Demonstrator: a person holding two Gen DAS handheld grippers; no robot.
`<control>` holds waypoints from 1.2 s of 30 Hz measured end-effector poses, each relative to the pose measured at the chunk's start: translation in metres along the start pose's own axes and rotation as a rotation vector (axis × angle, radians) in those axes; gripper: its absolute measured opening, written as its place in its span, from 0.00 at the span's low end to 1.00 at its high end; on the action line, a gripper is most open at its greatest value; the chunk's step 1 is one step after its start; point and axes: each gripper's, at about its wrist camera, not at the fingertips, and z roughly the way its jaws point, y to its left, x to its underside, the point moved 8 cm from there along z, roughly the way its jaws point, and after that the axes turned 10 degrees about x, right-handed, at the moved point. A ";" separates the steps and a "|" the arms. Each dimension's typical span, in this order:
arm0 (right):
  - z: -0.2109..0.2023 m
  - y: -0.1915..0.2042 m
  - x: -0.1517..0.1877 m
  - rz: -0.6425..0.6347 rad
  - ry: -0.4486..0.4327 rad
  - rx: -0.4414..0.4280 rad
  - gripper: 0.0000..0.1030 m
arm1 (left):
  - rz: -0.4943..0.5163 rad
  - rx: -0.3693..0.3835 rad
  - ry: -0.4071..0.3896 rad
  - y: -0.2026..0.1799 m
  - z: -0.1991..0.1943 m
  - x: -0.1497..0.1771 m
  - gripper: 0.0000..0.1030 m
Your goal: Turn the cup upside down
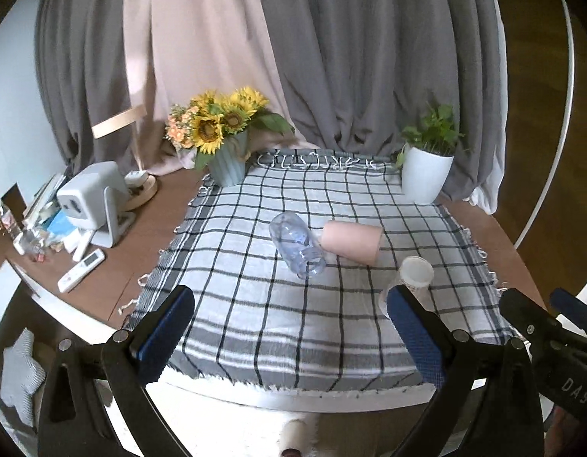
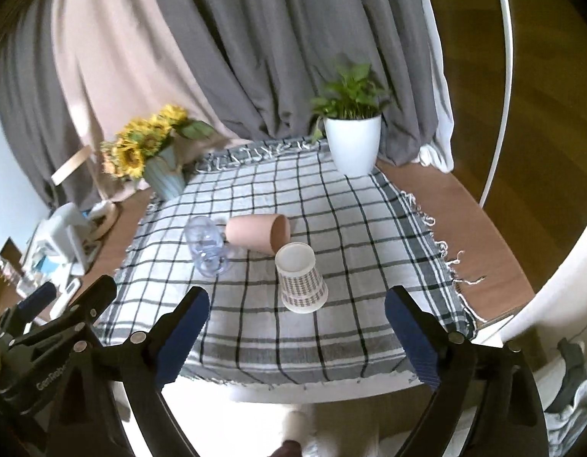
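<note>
Both tools hang over the near edge of the worktop [image 2: 495,224], jaws spread wide and holding nothing: left tool [image 1: 289,327], right tool [image 2: 297,333]. On the checked cloth [image 2: 354,228], a patterned paper cup [image 2: 301,278] stands mouth-down, at 12 o'clock from the right tool. A pink cup [image 2: 255,231] lies on its side just beyond it at 11 o'clock, its mouth facing right. A clear plastic cup [image 2: 206,245] lies beside the pink cup's base, at 9 o'clock. Sunflowers [image 1: 217,122] and a potted plant [image 2: 352,141] occupy the far corners.
</note>
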 end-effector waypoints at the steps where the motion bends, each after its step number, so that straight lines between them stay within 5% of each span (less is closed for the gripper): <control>1: -0.008 -0.001 0.002 -0.006 -0.008 -0.009 0.92 | -0.008 0.000 -0.007 -0.001 -0.007 0.002 1.00; 17: -0.104 -0.017 0.023 -0.019 -0.194 -0.014 0.93 | 0.010 -0.014 -0.154 -0.008 -0.094 0.023 1.00; 36: -0.133 -0.024 0.031 0.013 -0.239 -0.004 0.93 | 0.022 0.014 -0.172 -0.010 -0.114 0.025 1.00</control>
